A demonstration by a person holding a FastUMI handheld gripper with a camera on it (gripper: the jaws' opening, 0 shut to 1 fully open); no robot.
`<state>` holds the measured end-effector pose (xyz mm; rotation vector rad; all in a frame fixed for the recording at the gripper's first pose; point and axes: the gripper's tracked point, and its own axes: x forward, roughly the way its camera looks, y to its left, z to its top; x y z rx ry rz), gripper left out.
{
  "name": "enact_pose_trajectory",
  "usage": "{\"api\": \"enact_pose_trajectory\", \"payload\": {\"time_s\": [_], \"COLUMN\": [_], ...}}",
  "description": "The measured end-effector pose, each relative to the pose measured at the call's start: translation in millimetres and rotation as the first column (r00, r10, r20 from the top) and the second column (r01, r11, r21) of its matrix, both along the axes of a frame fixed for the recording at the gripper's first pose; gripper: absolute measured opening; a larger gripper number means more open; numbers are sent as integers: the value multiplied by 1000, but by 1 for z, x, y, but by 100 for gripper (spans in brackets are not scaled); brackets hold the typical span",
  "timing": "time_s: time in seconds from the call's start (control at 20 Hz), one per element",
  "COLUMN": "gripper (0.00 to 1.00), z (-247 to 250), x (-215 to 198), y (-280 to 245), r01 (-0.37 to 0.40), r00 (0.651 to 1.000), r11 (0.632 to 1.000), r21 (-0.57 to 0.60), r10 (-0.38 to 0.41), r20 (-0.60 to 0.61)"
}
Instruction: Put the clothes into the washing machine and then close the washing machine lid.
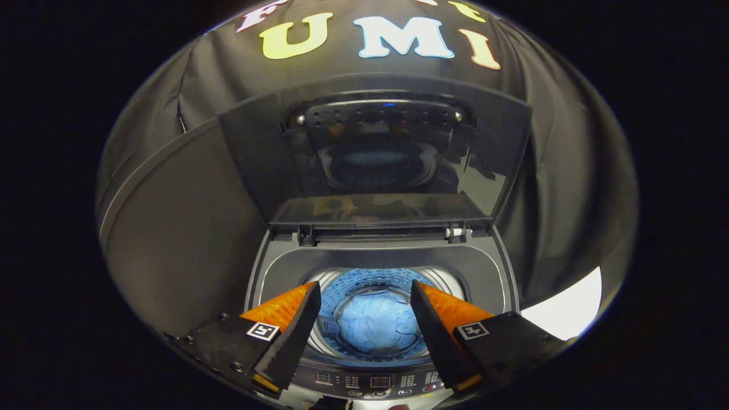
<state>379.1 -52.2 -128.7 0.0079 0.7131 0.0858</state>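
Gripper view: the gripper [365, 310] hangs spread and empty above the crumpled pale-blue cloth [377, 326] in the steel drum [342, 287]. Tall dark glass lid [376, 154] stands upright, likely closed next.

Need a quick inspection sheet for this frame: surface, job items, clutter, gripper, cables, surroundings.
Surface: top-loading washing machine, top deck bare; control panel at the near edge, below the fingers.
Job's things: light blue clothes lie at the bottom of the drum; lid stands open, raised upright on its hinges behind the opening.
Clutter: nothing seen.
Grippers: gripper open, fingers spread over the drum opening, holding nothing; the clothes show between them, deeper down.
Cables: nothing seen.
Surroundings: black cloth booth wall behind and beside the machine; a white patch of something to the right, cannot tell what.
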Motion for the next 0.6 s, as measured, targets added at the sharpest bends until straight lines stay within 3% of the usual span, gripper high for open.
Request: {"api": "enact_pose_trajectory", "payload": {"time_s": [0.25,0.6], "gripper": [97,97], "z": [65,165], "x": [-23,-91], "y": [5,18], "r01": [0,10], "r00": [985,907], "r11": [1000,1000], "r21": [-10,-20], "r10": [2,-1], "r20": [175,420]}}
